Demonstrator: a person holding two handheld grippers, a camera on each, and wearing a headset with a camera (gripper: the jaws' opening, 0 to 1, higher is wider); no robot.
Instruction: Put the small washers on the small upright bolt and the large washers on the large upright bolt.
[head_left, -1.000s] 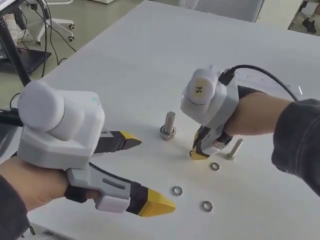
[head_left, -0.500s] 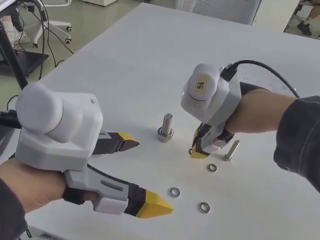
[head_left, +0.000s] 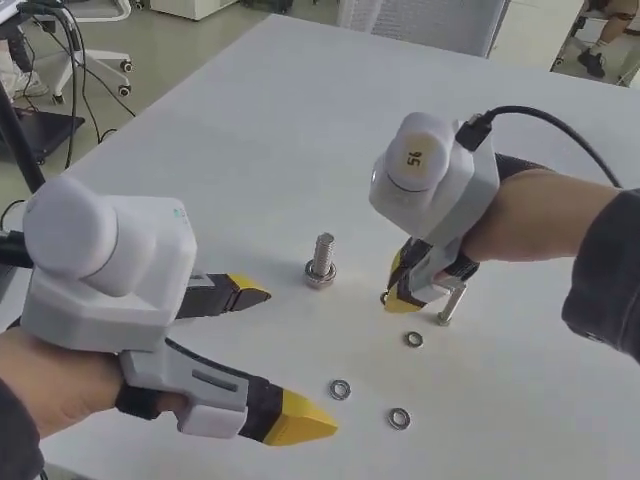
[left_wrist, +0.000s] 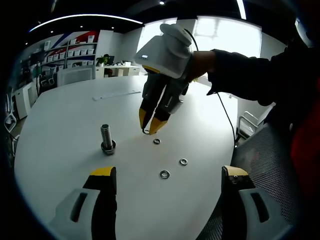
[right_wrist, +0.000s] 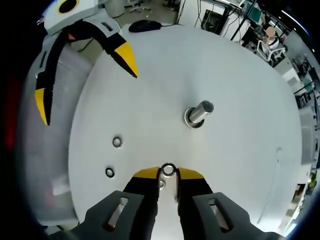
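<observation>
right gripper narrow on a flat washer beside the upright large bolt; left gripper jaws wide

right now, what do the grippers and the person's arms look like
The left gripper and right gripper both have bulky white-grey plastic bodies and black jaws with yellow tips. The right gripper carries a round pale-yellow label with dark digits, and a black cable plugs into its back. The person wears dark grey sleeves.
</observation>
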